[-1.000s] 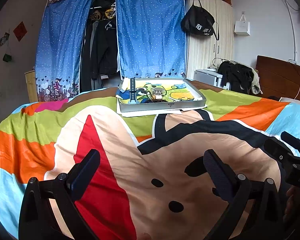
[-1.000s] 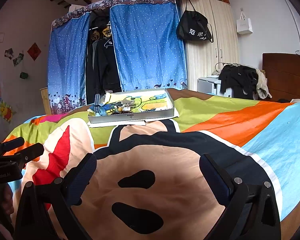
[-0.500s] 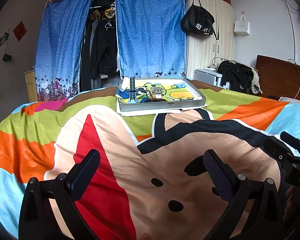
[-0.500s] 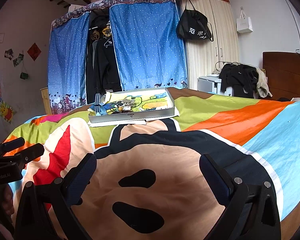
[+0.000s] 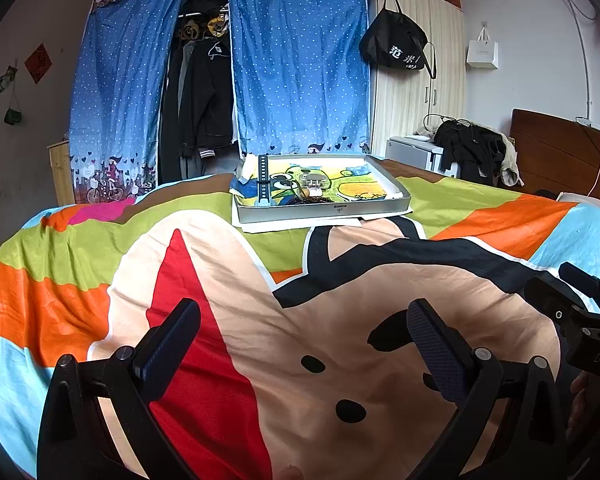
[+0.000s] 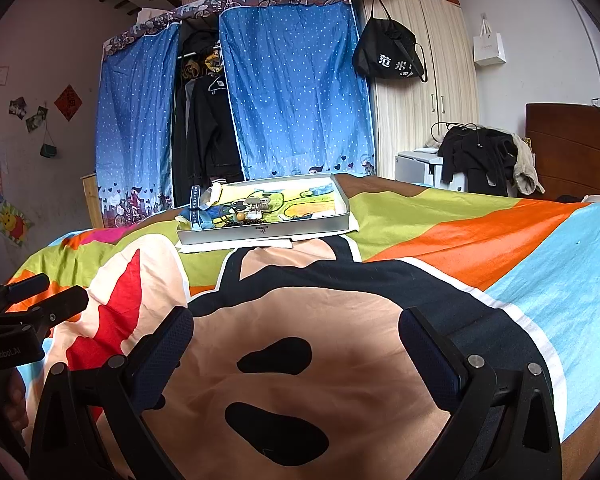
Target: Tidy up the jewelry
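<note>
A shallow silver tray [image 5: 324,210] with a colourful cartoon lining lies on the far part of the bed; it also shows in the right wrist view [image 6: 260,234]. In it lie a blue watch strap [image 5: 263,182], a dark bead bracelet [image 5: 310,200] and small metal pieces [image 5: 314,182]. My left gripper [image 5: 302,322] is open and empty, low over the bedspread, well short of the tray. My right gripper [image 6: 296,330] is open and empty, also well short of the tray. Each gripper shows at the edge of the other's view.
The bed has a bright cartoon bedspread [image 5: 220,280]. White paper [image 5: 300,224] lies under the tray. Behind the bed hang blue dotted curtains [image 5: 300,80] with dark clothes between them. A wardrobe with a black bag [image 5: 396,46] and a wooden headboard [image 5: 560,152] stand at the right.
Both views have shifted only very slightly; the grippers stay open and hold nearly still over the bedspread.
</note>
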`<state>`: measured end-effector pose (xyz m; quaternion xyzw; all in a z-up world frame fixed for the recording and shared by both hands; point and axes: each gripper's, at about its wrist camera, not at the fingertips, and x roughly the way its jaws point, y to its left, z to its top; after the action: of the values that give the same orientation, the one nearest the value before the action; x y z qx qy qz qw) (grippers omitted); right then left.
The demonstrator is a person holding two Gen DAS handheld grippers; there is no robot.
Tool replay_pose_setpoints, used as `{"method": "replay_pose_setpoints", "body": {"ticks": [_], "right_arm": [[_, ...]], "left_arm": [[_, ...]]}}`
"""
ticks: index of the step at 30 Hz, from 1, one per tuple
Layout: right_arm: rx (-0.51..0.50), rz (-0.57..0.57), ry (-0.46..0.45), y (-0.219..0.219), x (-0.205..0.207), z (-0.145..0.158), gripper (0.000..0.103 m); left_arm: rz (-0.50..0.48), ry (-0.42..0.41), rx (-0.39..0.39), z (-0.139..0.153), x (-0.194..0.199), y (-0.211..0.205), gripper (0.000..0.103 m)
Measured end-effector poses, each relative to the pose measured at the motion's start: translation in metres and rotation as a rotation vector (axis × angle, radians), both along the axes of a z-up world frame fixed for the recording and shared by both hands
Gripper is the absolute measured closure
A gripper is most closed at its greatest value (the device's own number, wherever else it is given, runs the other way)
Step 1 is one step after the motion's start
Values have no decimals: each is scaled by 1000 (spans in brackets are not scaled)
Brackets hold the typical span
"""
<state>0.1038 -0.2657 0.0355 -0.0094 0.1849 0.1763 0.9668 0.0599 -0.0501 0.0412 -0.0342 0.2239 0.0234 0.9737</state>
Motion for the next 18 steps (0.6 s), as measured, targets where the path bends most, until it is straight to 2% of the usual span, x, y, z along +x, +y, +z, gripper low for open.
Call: {"method": "replay_pose_setpoints", "body": {"ticks": [18], "right_arm": [[0, 1, 2, 0, -1, 0, 0]], "left_arm": [[-4, 2, 1, 0, 0, 0, 2]]}}
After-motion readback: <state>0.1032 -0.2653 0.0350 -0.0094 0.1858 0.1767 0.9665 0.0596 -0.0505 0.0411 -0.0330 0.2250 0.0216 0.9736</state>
